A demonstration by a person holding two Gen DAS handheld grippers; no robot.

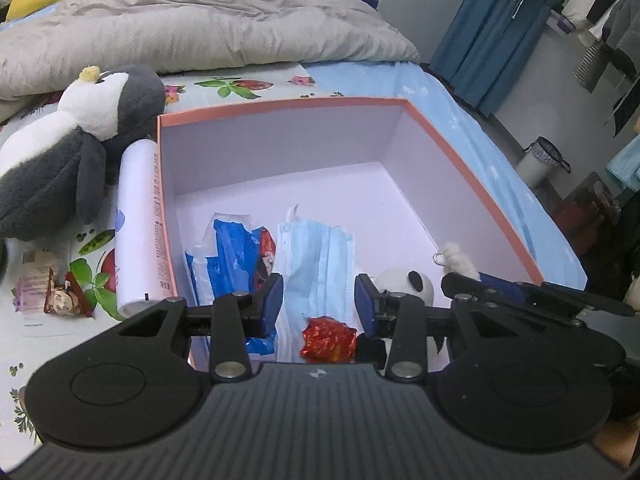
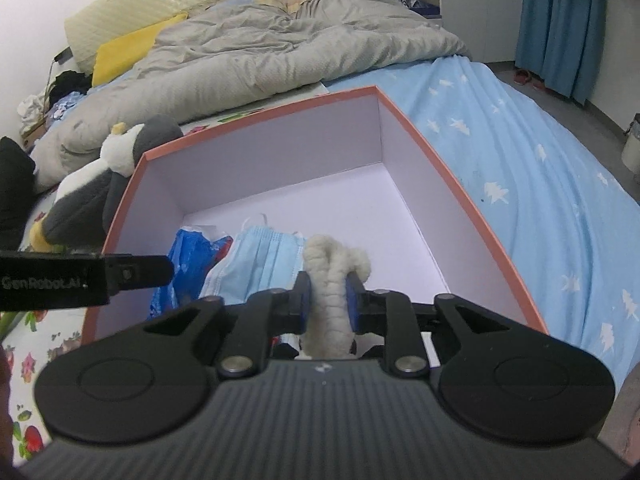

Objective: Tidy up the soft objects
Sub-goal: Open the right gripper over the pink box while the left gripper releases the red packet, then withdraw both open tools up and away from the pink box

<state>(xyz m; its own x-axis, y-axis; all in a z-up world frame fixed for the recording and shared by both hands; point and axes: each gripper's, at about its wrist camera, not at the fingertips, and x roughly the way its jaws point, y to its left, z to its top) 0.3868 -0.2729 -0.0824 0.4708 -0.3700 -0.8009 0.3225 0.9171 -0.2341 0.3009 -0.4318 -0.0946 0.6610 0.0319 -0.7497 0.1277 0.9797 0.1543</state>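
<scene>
A pink-rimmed box (image 1: 280, 105) with a white inside stands on the bed. In it lie a light blue face mask (image 1: 316, 248), a blue packet (image 1: 236, 248), a red foil-wrapped piece (image 1: 329, 338) and a small panda plush (image 1: 408, 286). My left gripper (image 1: 319, 304) hovers open over the mask and the red piece, with nothing between its pads. My right gripper (image 2: 327, 296) is over the box's near right part, its pads closed on a fluffy white plush piece (image 2: 330, 280). That piece (image 1: 460, 260) carries a metal ring. Whether it belongs to the panda I cannot tell.
A grey and white penguin plush (image 1: 72, 152) lies left of the box, beside a white tube (image 1: 136, 228) that rests against the box wall. A small snack packet (image 1: 64, 298) lies on the flowered sheet. A grey duvet (image 1: 200, 20) fills the back. The blue sheet (image 2: 540, 200) stretches to the right.
</scene>
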